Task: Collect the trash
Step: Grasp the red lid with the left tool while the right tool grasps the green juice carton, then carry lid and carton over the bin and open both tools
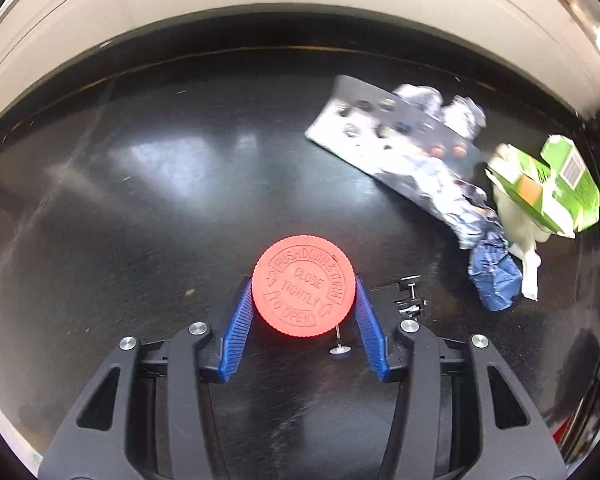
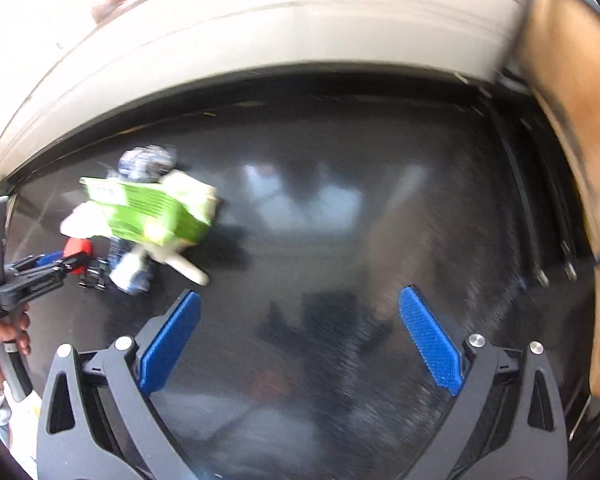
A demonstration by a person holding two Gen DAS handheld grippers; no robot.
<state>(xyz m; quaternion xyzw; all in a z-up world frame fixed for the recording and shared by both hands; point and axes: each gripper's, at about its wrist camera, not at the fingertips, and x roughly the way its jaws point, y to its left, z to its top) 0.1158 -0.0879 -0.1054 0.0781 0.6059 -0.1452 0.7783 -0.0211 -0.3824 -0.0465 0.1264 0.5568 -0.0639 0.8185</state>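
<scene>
A round red child-proof cap, apparently the top of a bottle, stands on the black table. My left gripper is shut on it, one blue pad pressed against each side. To the right lies a trash pile: a crumpled foil blister sheet, a torn green carton, a blue crumpled wrapper and a white plastic piece. The right wrist view shows the green carton at the left, with the left gripper on the red cap. My right gripper is open over bare table.
A small black clip and a pin lie beside the cap. A brown cardboard box rises at the right edge, with black straps next to it. A person's hand holds the left gripper's handle. A pale wall runs behind the table.
</scene>
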